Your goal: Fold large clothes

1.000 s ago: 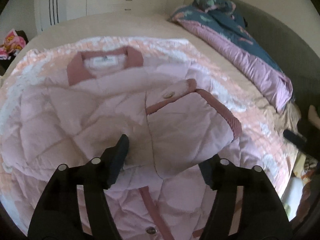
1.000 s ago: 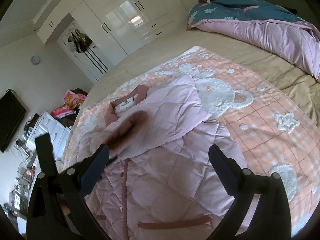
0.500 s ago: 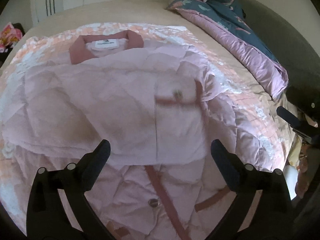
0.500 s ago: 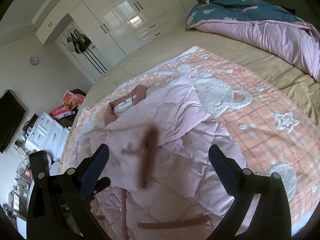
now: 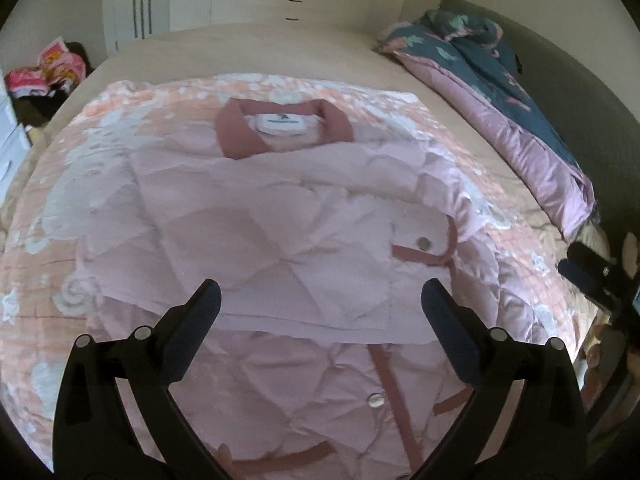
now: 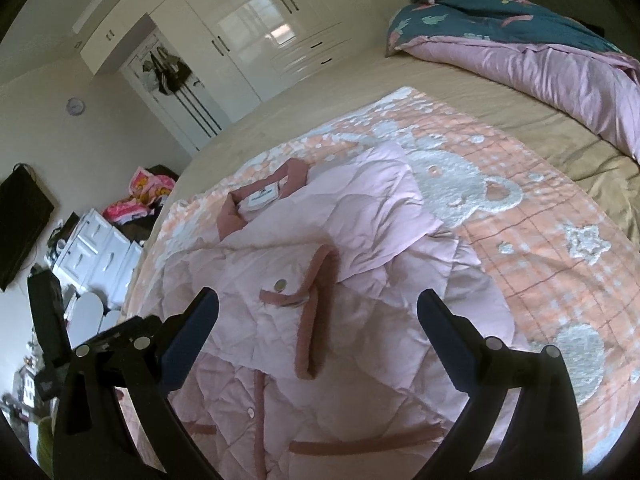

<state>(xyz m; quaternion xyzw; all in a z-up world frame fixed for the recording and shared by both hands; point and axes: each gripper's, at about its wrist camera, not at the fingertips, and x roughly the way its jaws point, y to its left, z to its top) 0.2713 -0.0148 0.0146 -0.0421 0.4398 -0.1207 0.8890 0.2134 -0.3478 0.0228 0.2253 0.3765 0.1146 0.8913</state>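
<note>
I see my left gripper point(image 5: 320, 312) and right gripper point(image 6: 318, 320) both spread wide and empty above the pink quilted jacket point(image 5: 256, 240), which lies on the peach blanket point(image 6: 552, 264) just ahead of and beneath the fingers, its sleeve cuff point(image 6: 316, 312) folded across the chest.

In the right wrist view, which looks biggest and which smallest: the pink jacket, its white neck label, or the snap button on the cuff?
Largest to smallest as they look:
1. Pink jacket, spread over the patterned blanket.
2. White neck label, inside the collar.
3. Snap button, on the cuff.
The label lies farther from the camera, yet it clearly looks bigger than the button.
</note>
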